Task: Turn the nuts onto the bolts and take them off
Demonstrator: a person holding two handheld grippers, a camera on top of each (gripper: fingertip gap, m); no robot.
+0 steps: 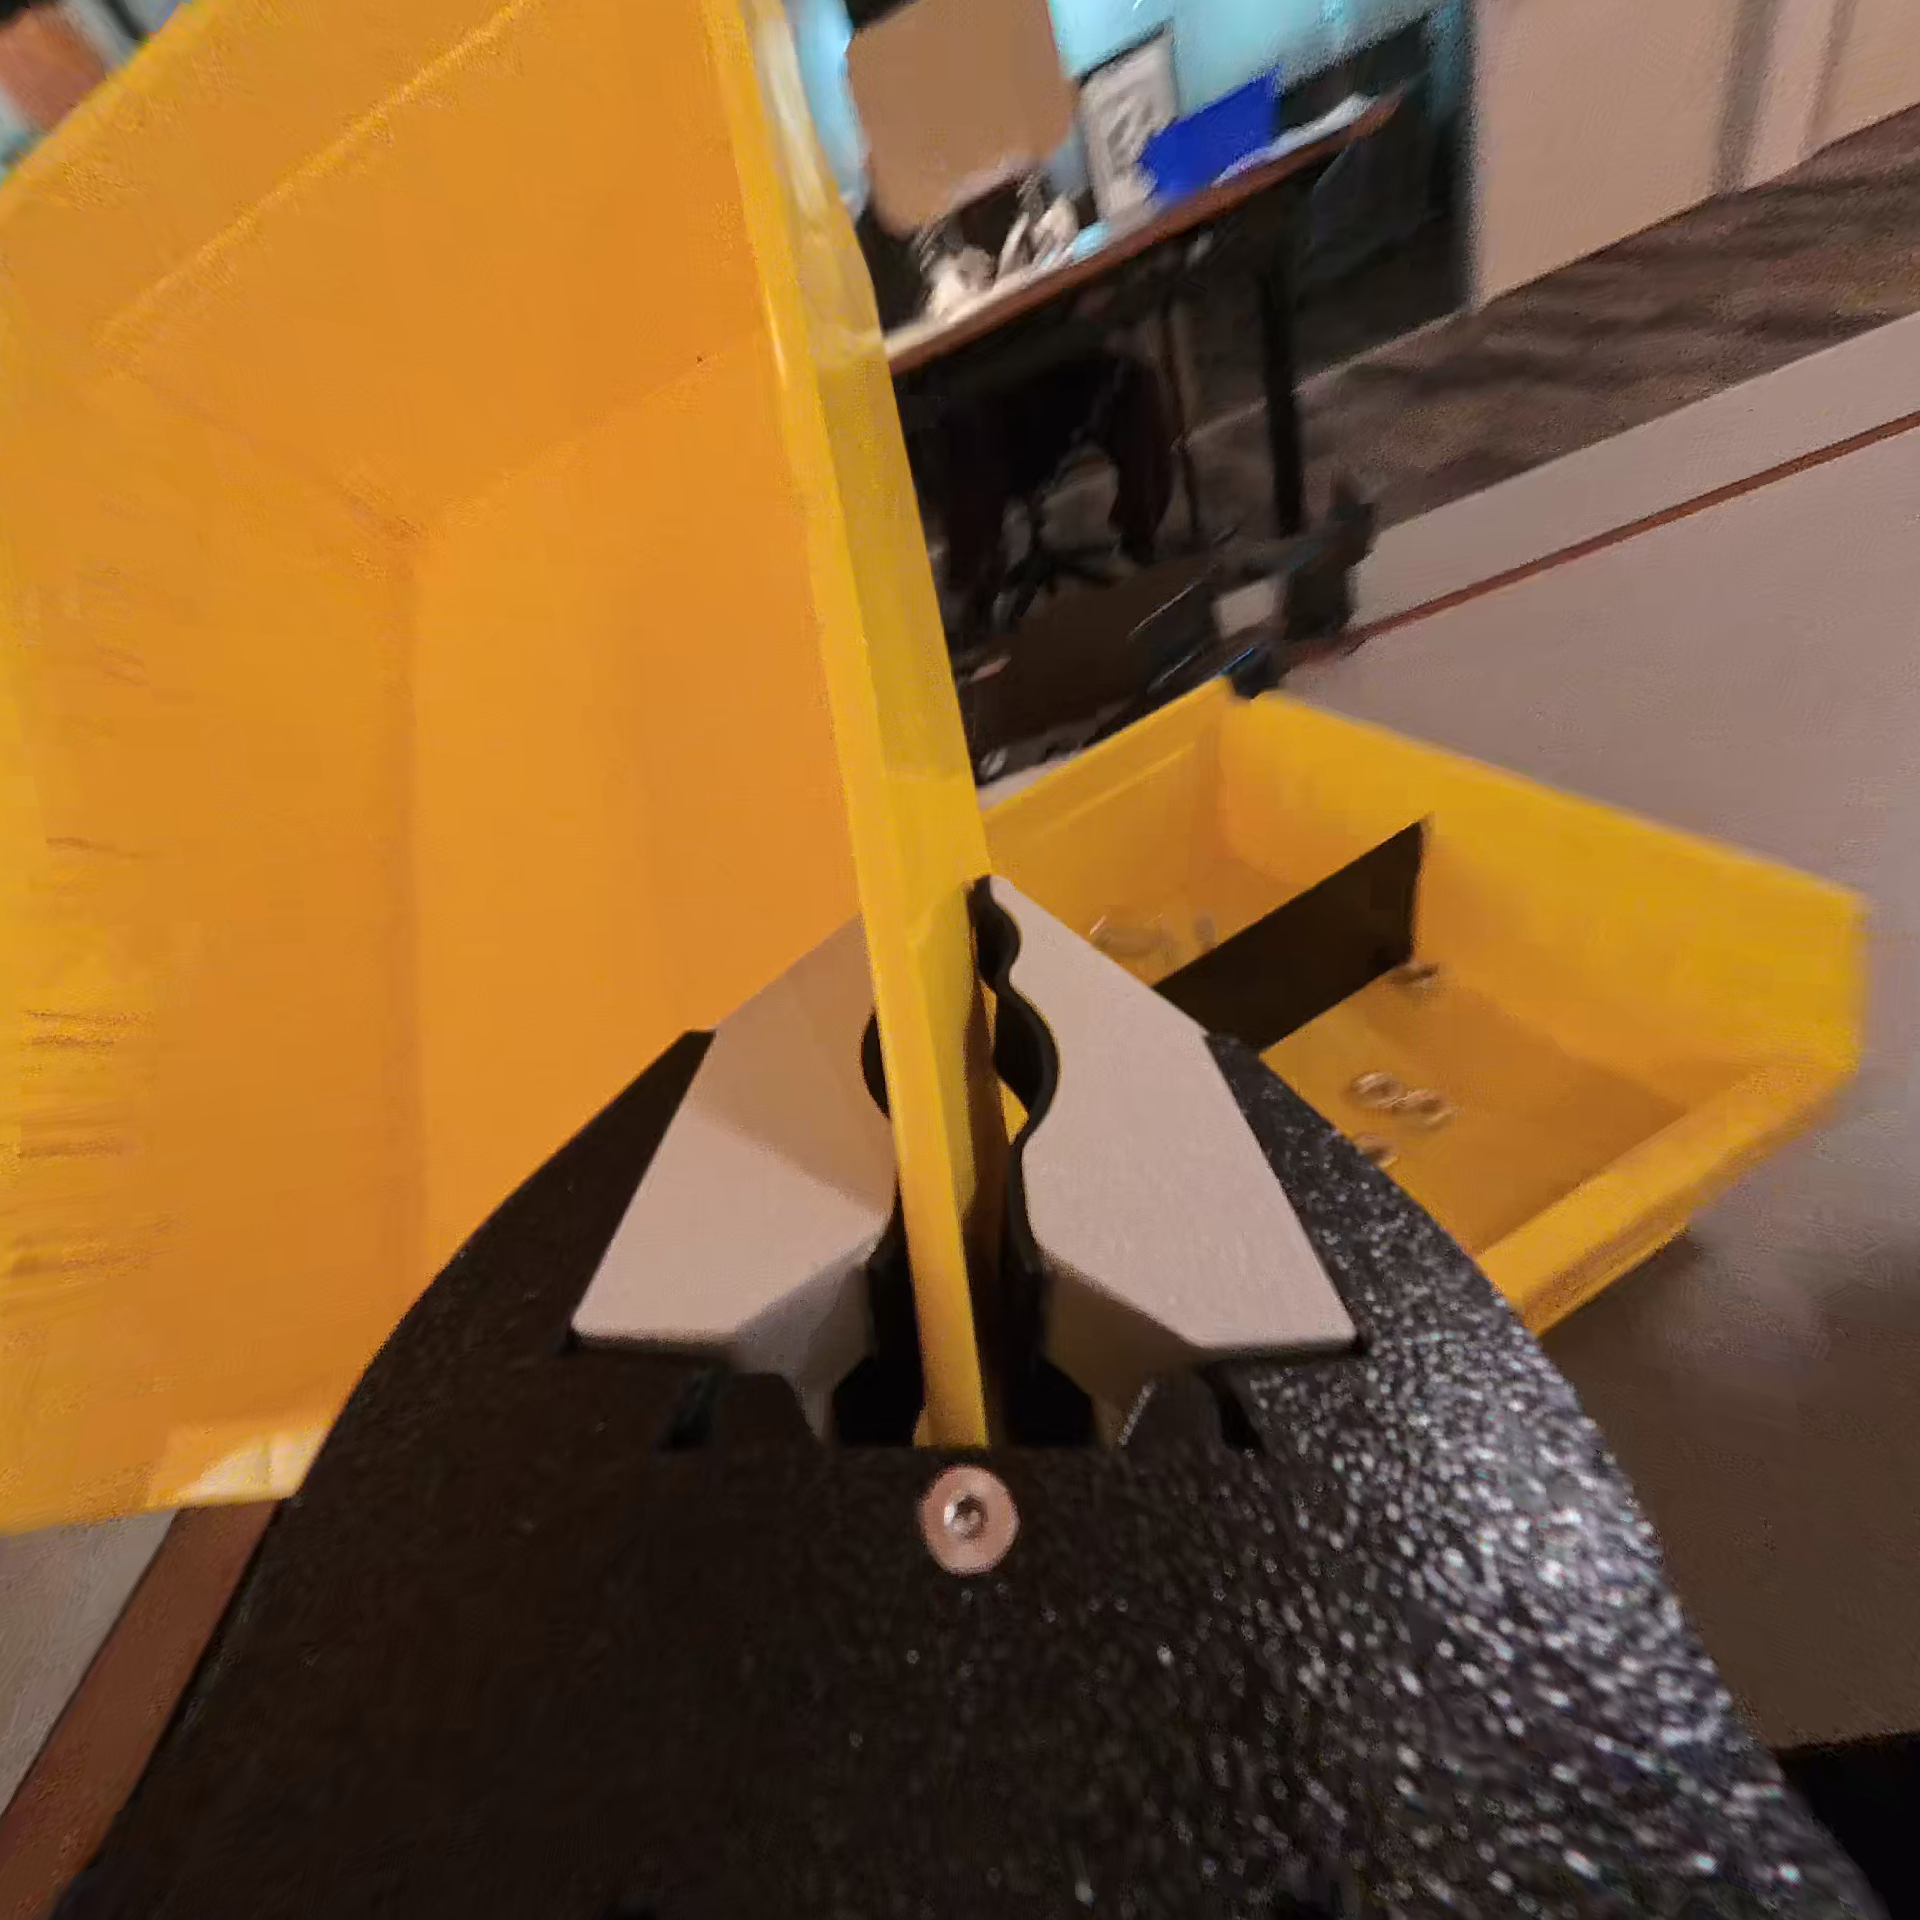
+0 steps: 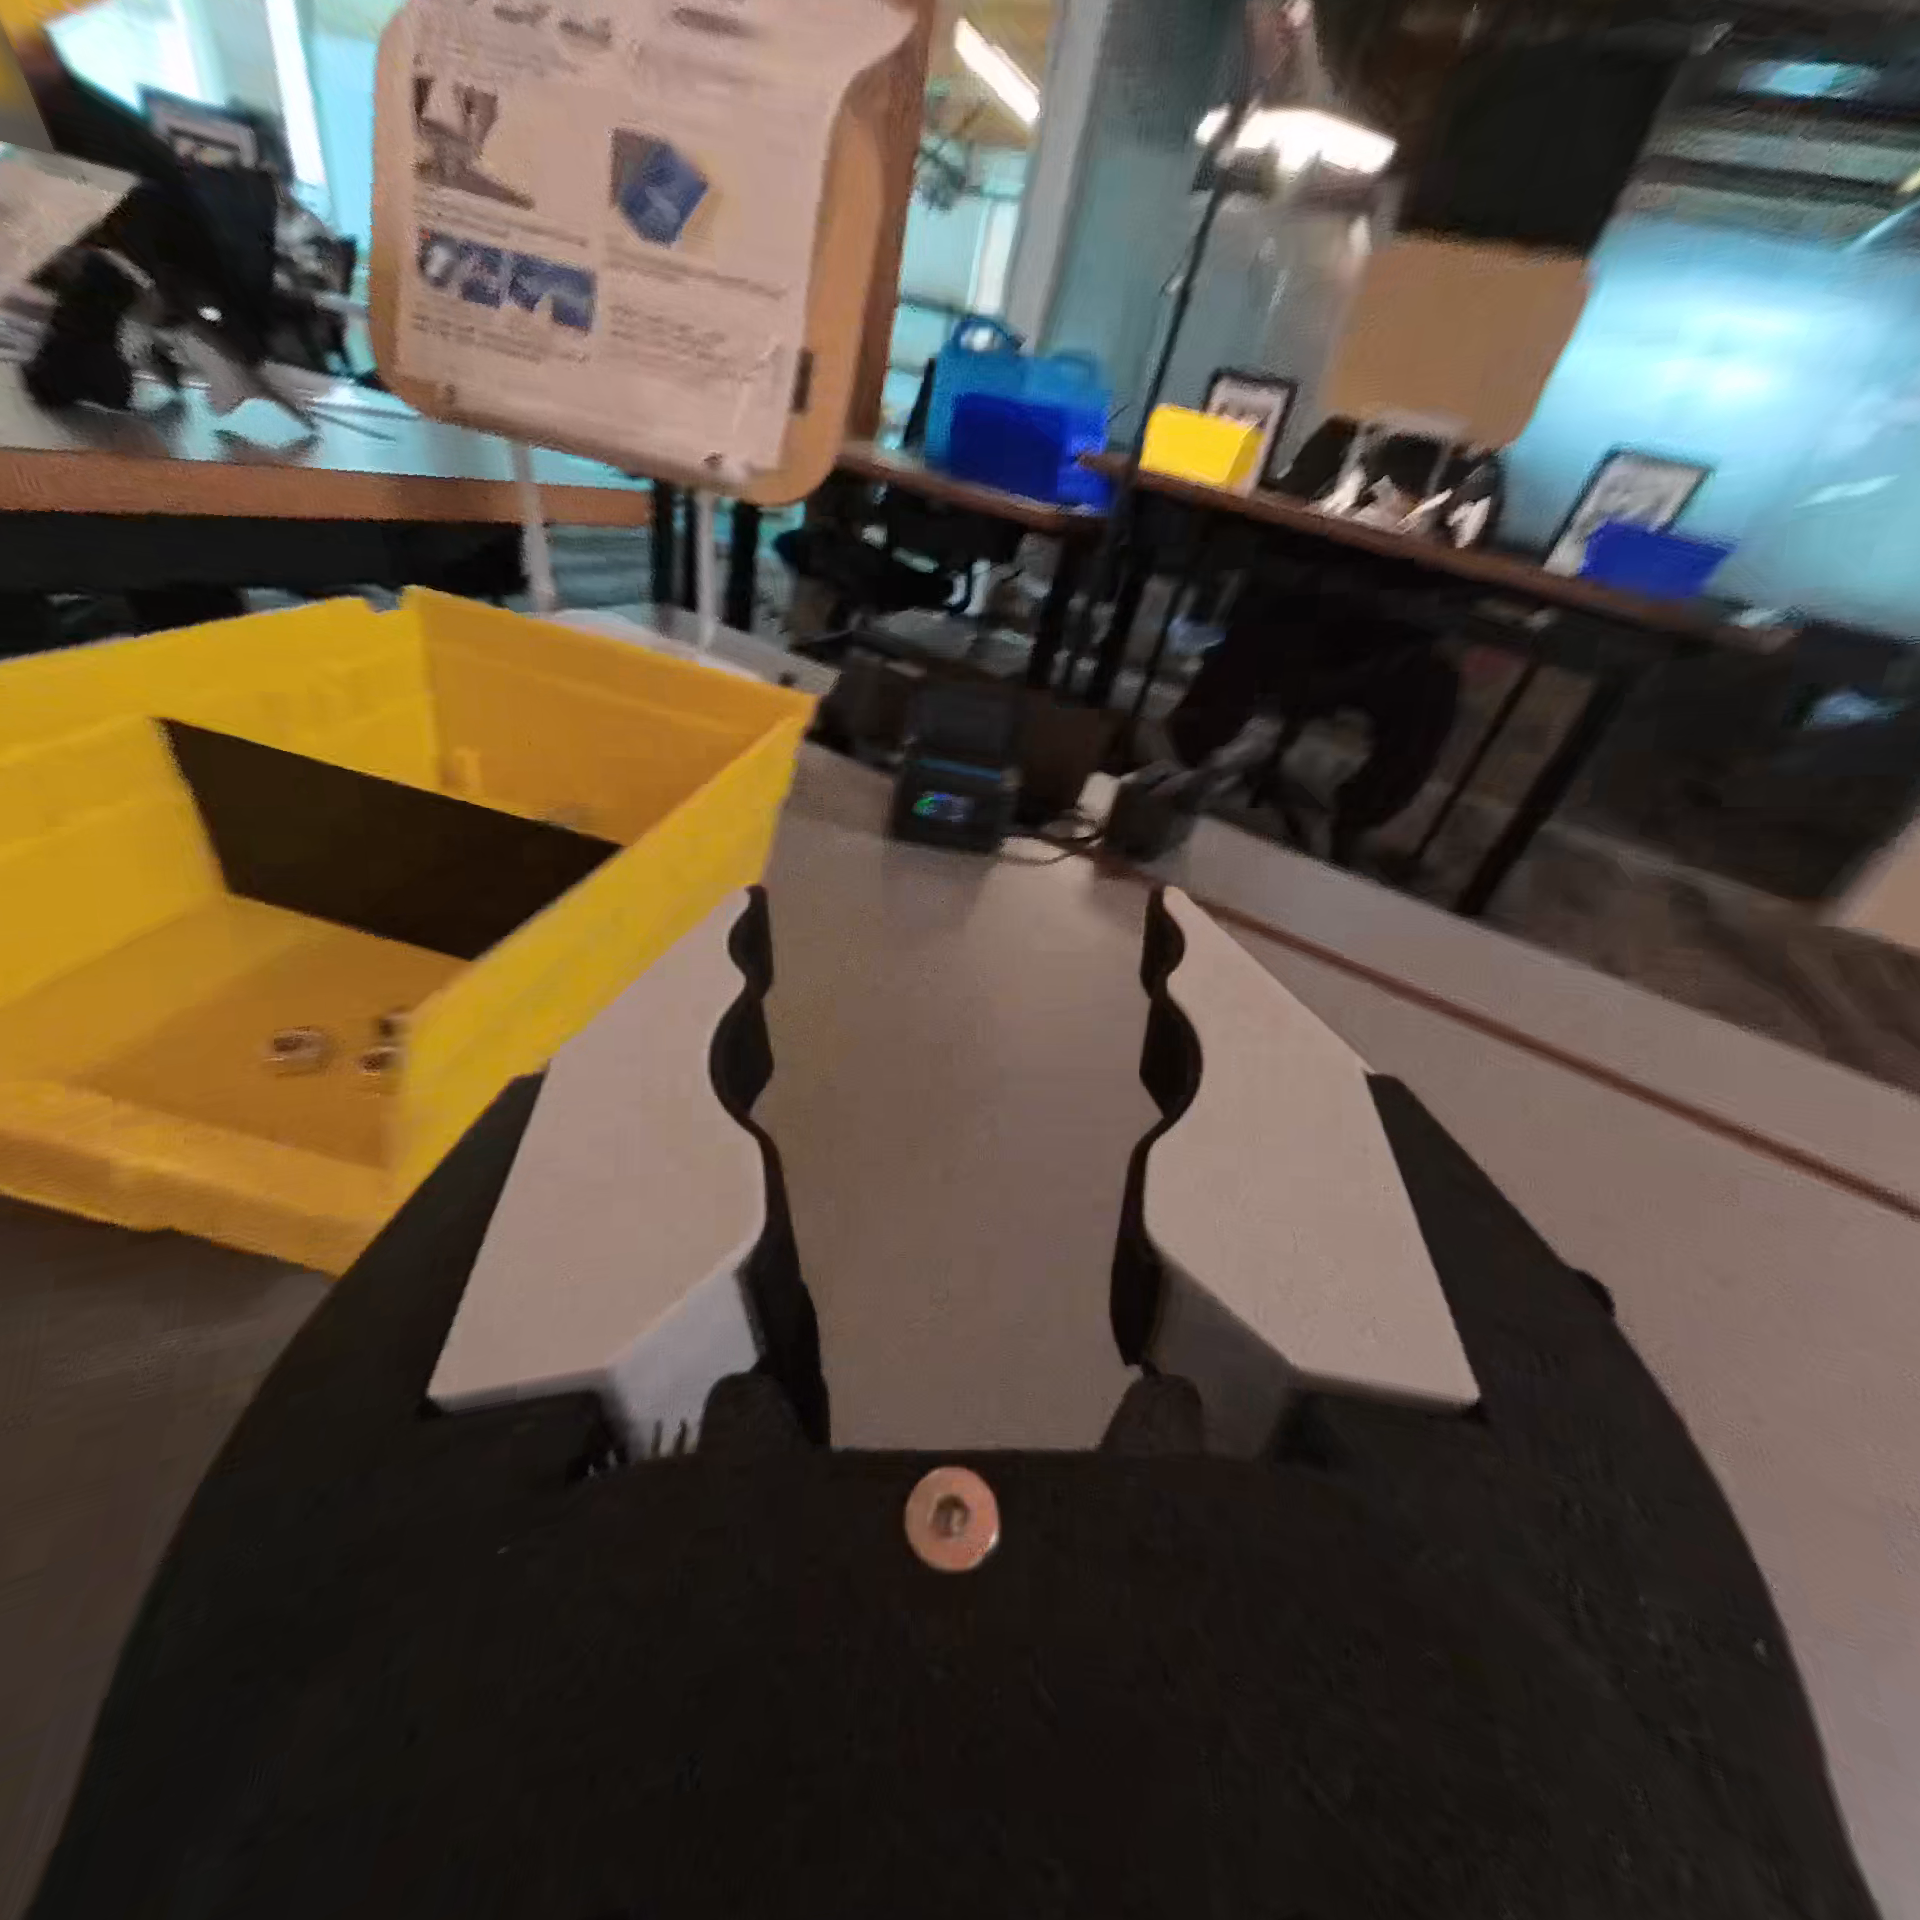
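Note:
My left gripper (image 1: pixel 956 935) is shut on the side wall of a yellow bin (image 1: pixel 416 623), which is tipped up and fills the left of the left wrist view; its inside looks empty. A second yellow bin (image 1: pixel 1662 1091) lies on the table to the right, with a black divider (image 1: pixel 1320 935) and several small metal nuts (image 1: pixel 1397 1096) in it. In the right wrist view my right gripper (image 2: pixel 956 914) is open and empty above the table. That bin (image 2: pixel 623 862) sits to its left, with the divider (image 2: pixel 384 842) and nuts (image 2: pixel 301 1049). No bolts show.
The grey table (image 2: pixel 956 1091) stretches ahead of the right gripper. A small black device (image 2: pixel 951 779) with cables sits at its far edge. A printed sign on a stand (image 2: pixel 623 229) rises behind the bin. Other tables with blue bins (image 2: pixel 1018 436) stand farther back.

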